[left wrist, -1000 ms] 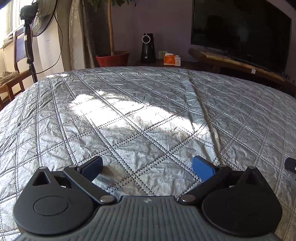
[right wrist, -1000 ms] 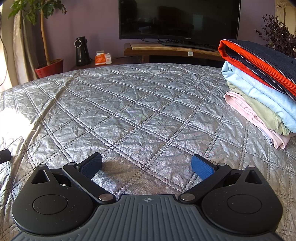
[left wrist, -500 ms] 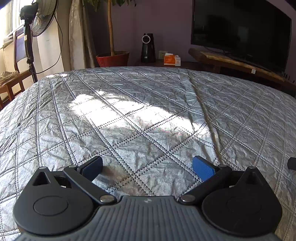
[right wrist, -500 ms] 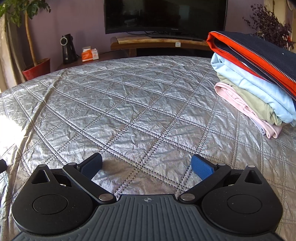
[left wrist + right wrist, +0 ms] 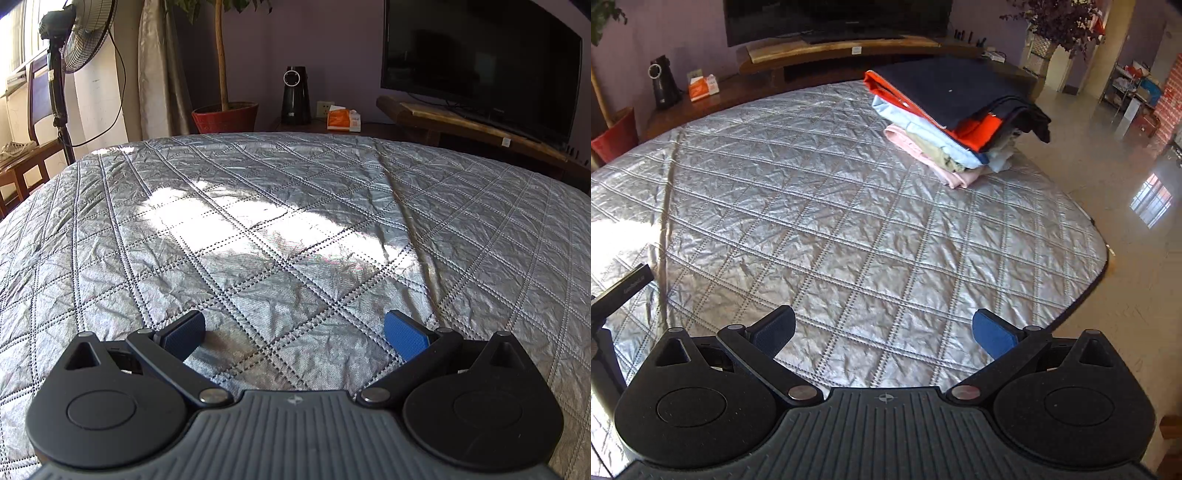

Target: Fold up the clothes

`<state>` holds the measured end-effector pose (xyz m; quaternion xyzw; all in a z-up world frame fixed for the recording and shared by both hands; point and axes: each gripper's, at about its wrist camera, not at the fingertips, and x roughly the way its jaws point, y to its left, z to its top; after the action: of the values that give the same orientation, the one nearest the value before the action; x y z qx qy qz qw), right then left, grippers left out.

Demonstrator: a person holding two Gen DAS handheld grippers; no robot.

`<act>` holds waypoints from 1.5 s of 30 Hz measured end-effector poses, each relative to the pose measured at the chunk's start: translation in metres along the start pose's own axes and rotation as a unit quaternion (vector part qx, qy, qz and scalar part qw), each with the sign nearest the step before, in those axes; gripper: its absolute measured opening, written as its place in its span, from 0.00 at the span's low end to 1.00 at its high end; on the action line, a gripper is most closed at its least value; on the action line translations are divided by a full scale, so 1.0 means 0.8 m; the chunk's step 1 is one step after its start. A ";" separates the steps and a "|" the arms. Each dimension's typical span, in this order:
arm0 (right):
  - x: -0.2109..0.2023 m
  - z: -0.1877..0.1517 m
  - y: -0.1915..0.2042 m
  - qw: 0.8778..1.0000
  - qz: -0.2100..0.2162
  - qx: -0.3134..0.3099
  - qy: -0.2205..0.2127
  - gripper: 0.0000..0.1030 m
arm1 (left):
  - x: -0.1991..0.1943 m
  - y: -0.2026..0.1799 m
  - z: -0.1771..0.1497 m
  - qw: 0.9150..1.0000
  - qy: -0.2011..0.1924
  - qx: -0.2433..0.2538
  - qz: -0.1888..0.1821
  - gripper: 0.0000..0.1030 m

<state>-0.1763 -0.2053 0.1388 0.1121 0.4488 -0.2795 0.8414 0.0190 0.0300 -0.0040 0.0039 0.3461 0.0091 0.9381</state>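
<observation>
- Quilted silver bed cover is lying bare across the whole working area; no loose garment is showing on it in either view.
- Stack of folded clothes is sitting at the far right corner of the bed, dark jacket with orange lining on top, then pale blue, olive and pink layers beneath.
- Right tool is rising and swinging right compared with a second ago: stack now seen from above, floor coming into view. Blue pads spread wide, holding nothing.
- Left tool is barely shifting, hovering low over the cover, pads spread, empty.
- Judgement: the last piece looks stacked; right tool is probably heading off for another garment.
</observation>
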 end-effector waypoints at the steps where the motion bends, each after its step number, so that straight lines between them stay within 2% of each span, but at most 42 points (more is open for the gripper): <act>1: -0.019 -0.002 -0.010 1.000 -0.013 0.003 -0.008 1.00 | 0.000 0.000 0.000 1.000 0.000 0.000 0.000 1.00; 2: -0.035 -0.004 -0.020 1.000 -0.013 0.009 -0.011 1.00 | 0.000 0.000 0.000 1.000 0.000 0.000 0.000 1.00; 4: -0.055 -0.007 -0.042 0.999 0.022 0.032 -0.008 1.00 | 0.000 0.000 0.000 1.000 0.000 0.000 0.000 1.00; 6: -0.078 -0.012 -0.051 0.999 0.011 0.037 -0.010 1.00 | 0.000 0.000 0.000 1.000 0.000 0.000 0.000 1.00; 9: -0.111 -0.021 -0.047 1.000 -0.006 0.016 -0.019 1.00 | 0.000 0.000 0.000 1.000 0.000 0.000 0.000 1.00; 16: -0.165 -0.034 -0.040 0.999 0.029 0.000 -0.046 1.00 | 0.000 0.000 0.000 1.000 0.000 0.000 0.000 1.00; 19: -0.177 -0.038 -0.040 0.998 0.043 0.002 -0.050 1.00 | 0.000 0.000 0.000 1.000 0.000 0.000 0.000 1.00; 31: -0.209 -0.049 -0.044 0.997 0.049 -0.005 -0.067 1.00 | 0.000 0.000 0.000 1.000 0.000 0.000 0.000 1.00; 45: -0.216 -0.049 -0.046 0.995 0.060 -0.004 -0.075 1.00 | -0.001 0.000 0.000 1.000 0.000 -0.001 0.000 1.00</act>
<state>-0.3001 -0.1544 0.2599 0.1142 0.3782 -0.2339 0.8883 0.0187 0.0300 -0.0036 0.0034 0.3461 0.0096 0.9381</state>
